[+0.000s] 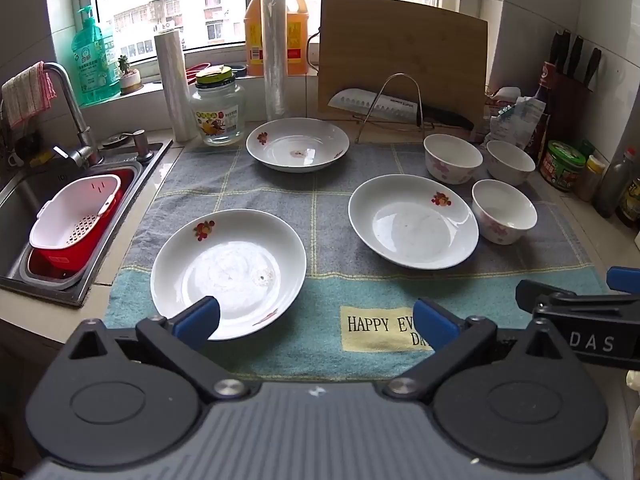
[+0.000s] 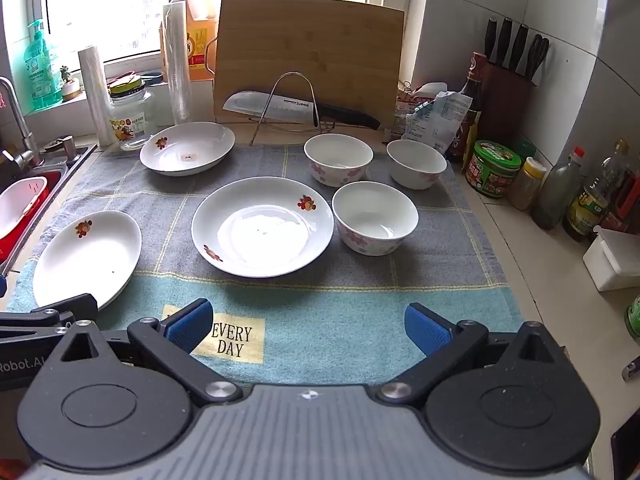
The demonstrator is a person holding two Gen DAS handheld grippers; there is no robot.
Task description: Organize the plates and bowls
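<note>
Three white plates with red flower marks lie apart on a blue-grey towel (image 1: 320, 208): a near-left plate (image 1: 228, 274) (image 2: 86, 258), a middle plate (image 1: 412, 221) (image 2: 262, 226) and a far plate (image 1: 297, 144) (image 2: 187, 148). Three white bowls with pink flowers stand at the right: a near bowl (image 1: 504, 211) (image 2: 375, 218), a far-left bowl (image 1: 453, 158) (image 2: 338, 159) and a far-right bowl (image 1: 511, 162) (image 2: 416, 163). My left gripper (image 1: 316, 320) is open, just short of the near-left plate's front rim. My right gripper (image 2: 308, 326) is open above the towel's front, holding nothing.
A sink (image 1: 36, 216) with a white and red strainer basket (image 1: 74, 220) lies left. At the back stand a cutting board (image 1: 400, 56), a knife on a wire rack (image 1: 384, 104), a glass jar (image 1: 218, 108), film rolls and an oil jug. Sauce bottles and a knife block (image 2: 508, 76) line the right.
</note>
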